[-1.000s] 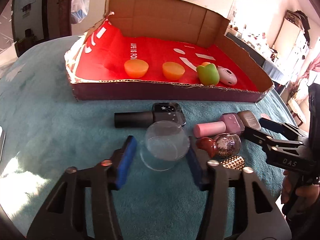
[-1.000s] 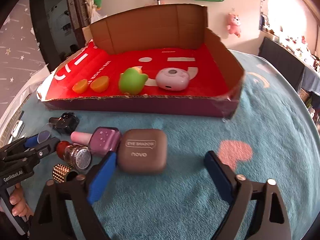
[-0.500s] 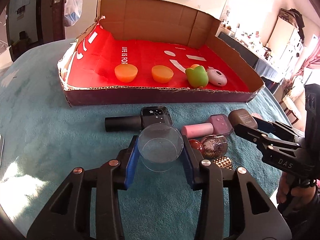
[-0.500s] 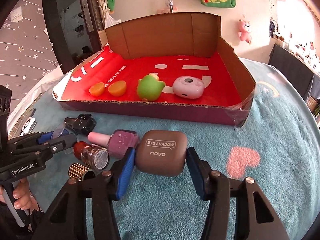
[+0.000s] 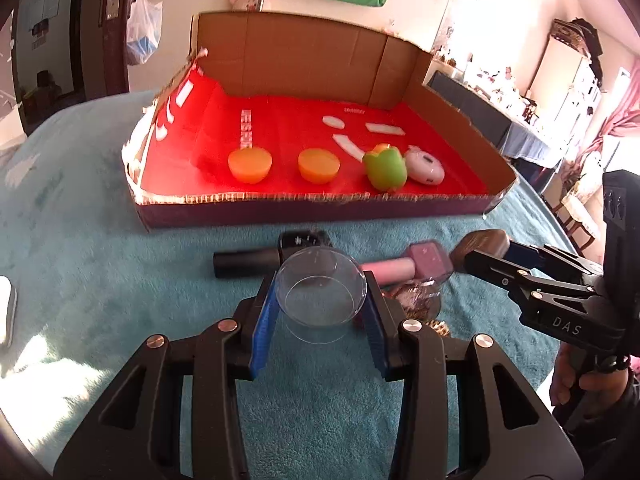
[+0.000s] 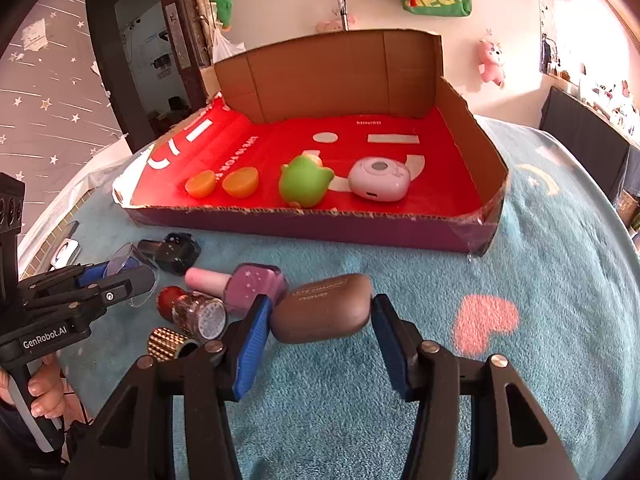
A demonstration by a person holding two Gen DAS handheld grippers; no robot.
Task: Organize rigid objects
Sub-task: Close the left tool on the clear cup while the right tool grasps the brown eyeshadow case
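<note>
I have both tools loaded: my left tool (image 5: 322, 312) is clamped on the clear plastic cup (image 5: 322, 294), and my right tool (image 6: 318, 330), whose jaws have just been closing, now grips the brown eyeshadow case (image 6: 322, 308) between its blue pads. Both things sit just ahead of their tools, above the teal blanket (image 6: 520, 380), with the open cardboard box (image 6: 472, 160) further ahead, where two orange halves (image 5: 250, 164), a green toy (image 6: 304, 186) and a pale round gadget (image 6: 378, 180) lie in a row. My worry with the case is the grip: it looks tilted, its left end low against the left pad and its right end raised, so I judge it could pivot or slide out on the way to the box. The cup is thin and slick, so squeezing may deform it or let it pop forward. The nail polish bottles (image 6: 236, 284) lie just left of my right tool, touching or nearly touching the case, and a careless lift could drag them. The case's long axis runs across the jaws, left to right, lettered face up and toward the camera. The cup's axis leans, its mouth facing up and back toward the left camera.
</note>
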